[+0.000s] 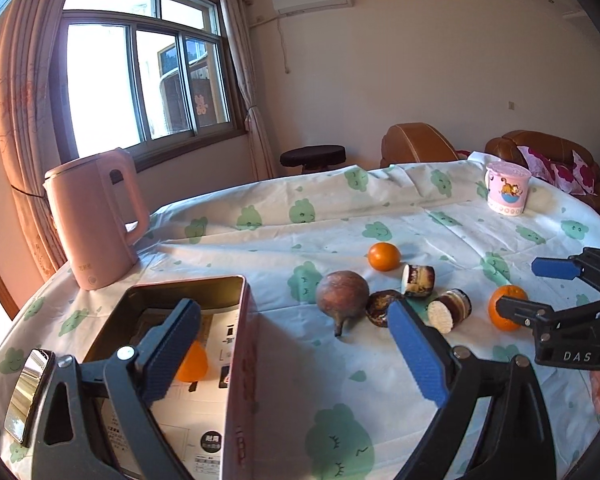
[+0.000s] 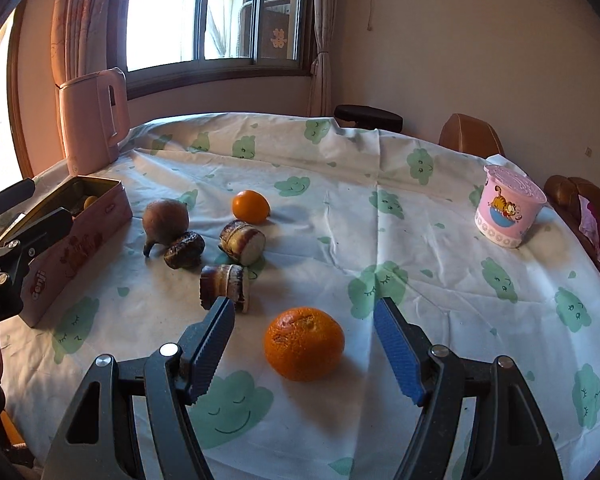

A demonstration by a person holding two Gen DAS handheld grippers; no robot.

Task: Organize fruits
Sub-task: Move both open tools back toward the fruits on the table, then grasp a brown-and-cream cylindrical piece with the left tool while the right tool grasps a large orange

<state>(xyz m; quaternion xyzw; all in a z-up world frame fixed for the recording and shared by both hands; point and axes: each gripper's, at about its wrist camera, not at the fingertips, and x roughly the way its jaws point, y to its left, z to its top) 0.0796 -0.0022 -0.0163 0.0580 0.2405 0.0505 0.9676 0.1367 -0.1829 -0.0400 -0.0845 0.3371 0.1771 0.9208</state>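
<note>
Between spread right gripper (image 2: 304,344) fingers, orange (image 2: 304,343).

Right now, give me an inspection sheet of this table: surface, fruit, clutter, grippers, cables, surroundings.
Surface: tablecloth, wrinkled.
Job's things: tin open, one orange piece inside; near orange, far orange, brown fruit, three dark cut pieces loose on the cloth.
Clutter: kettle, cup.
Grippers: left gripper open over the tin; right gripper open around the near orange, not touching.
Cables: nothing seen.
Surroundings: window, chairs.
</note>
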